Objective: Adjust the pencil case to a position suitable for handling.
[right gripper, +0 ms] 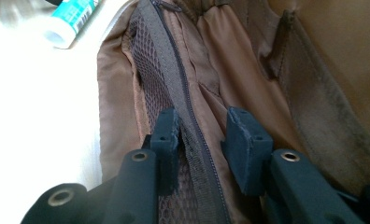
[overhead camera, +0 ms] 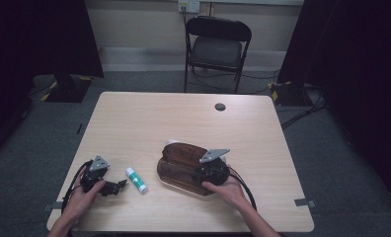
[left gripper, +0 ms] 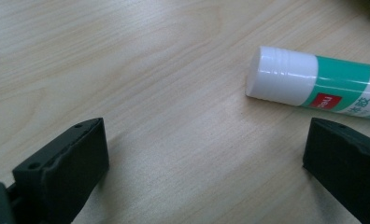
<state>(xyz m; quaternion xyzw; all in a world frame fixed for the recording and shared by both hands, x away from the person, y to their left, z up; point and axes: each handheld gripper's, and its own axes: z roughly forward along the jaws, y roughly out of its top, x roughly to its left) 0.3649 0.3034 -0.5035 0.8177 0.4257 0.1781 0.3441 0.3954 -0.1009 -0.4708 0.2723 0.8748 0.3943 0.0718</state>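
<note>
The right tongs (right gripper: 202, 140) are seen reaching into an open brown pencil case (overhead camera: 183, 165), their jaws closed down on the zipped edge of the mesh pocket (right gripper: 148, 88) inside it; the strip of fabric and zip is pinched between the pads. The left tongs (overhead camera: 115, 186) are held wide open and empty, low over the bench (overhead camera: 134, 123), with the glue stick (left gripper: 314, 84) lying flat just ahead of them and toward their right jaw, untouched.

Several slips can be foreseen. The grip is taken on thin, loose fabric, so the strip could be pulled free if the case is lifted or tugged. The case itself may be dragged across the bench, since nothing else pins it. The round glue stick is likely to be rolled away if it is nudged by one jaw before both pads are closed on it, and a grip near the white cap (left gripper: 279, 74) could let it swivel.
</note>
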